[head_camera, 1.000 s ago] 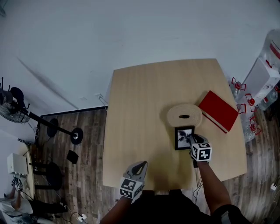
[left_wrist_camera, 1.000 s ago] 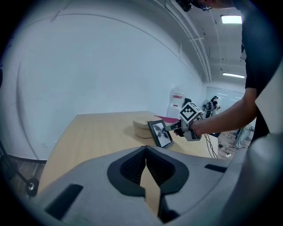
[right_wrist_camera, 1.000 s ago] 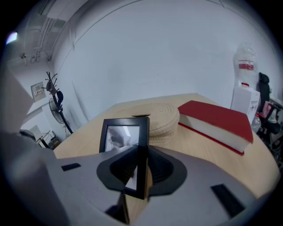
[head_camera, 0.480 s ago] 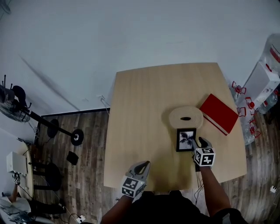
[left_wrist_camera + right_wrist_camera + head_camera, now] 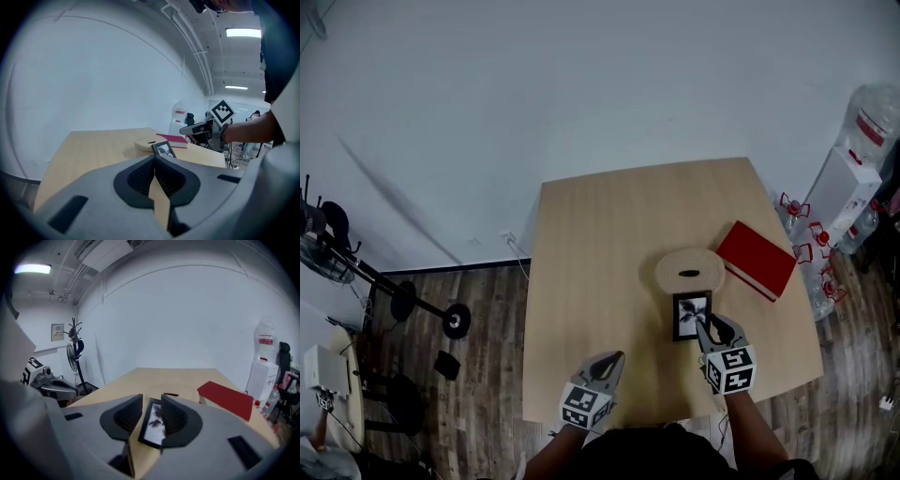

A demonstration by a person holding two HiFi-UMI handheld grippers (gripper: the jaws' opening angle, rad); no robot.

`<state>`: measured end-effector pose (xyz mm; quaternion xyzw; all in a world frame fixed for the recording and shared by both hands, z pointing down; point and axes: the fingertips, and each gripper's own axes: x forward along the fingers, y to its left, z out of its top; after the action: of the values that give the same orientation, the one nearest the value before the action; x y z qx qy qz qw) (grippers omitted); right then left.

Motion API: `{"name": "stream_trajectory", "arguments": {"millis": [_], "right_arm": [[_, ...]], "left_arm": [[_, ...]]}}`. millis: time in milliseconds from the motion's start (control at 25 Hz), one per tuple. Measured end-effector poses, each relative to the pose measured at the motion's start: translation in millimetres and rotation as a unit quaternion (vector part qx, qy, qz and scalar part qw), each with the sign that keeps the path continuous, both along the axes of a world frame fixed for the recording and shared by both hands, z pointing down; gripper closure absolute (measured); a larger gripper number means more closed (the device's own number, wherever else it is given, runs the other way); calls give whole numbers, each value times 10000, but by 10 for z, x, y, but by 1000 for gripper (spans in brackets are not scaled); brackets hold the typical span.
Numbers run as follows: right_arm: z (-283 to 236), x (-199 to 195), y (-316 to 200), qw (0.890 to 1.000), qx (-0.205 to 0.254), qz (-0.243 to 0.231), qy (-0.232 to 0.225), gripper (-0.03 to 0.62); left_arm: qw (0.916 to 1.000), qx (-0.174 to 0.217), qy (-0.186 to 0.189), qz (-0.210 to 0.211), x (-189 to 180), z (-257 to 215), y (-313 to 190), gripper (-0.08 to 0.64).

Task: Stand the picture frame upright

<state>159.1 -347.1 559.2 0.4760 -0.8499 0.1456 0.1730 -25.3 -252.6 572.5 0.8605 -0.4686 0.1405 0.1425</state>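
Observation:
The black picture frame (image 5: 692,316) with a grey photo sits on the wooden table (image 5: 600,234), just in front of a round wooden board (image 5: 689,272). In the left gripper view the frame (image 5: 163,149) looks propped up, leaning back. My right gripper (image 5: 713,328) is just behind the frame's near right corner. Its jaws are closing with nothing pressed between them. The frame (image 5: 156,423) shows through the gap of the right gripper (image 5: 151,399), a little ahead. My left gripper (image 5: 606,364) hangs shut and empty over the table's near edge, its tips (image 5: 153,157) meeting.
A red book (image 5: 757,259) lies right of the round board. A water dispenser (image 5: 853,173) and bottles stand past the table's right edge. A fan stand (image 5: 394,300) is on the floor at the left. The person's forearm (image 5: 248,133) reaches across at the right.
My right gripper has left the frame's lower right corner and drawn back toward me, with its jaws wider. The left gripper has hardly moved.

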Motion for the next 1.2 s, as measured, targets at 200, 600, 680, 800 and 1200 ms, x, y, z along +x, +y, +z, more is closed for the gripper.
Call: {"name": "stream_trajectory", "arguments": {"millis": [200, 600, 680, 800, 1200], "right_arm": [[-353, -84, 191, 9992, 395, 52, -60, 517], [-673, -171, 314, 9962, 833, 267, 16, 583], [-696, -201, 321, 9961, 847, 261, 6, 583], [-726, -263, 335, 9958, 883, 230, -18, 583], [-746, -320, 342, 9951, 985, 128, 23, 583]], "left_arm": [[9996, 267, 116, 51, -24, -211, -114, 558], [9980, 482, 413, -38, -152, -467, -102, 558], [9977, 547, 408, -34, -155, -529, -123, 558], [9974, 594, 417, -43, -155, -567, -143, 558], [9972, 634, 388, -10, -121, -580, -166, 558]]}}
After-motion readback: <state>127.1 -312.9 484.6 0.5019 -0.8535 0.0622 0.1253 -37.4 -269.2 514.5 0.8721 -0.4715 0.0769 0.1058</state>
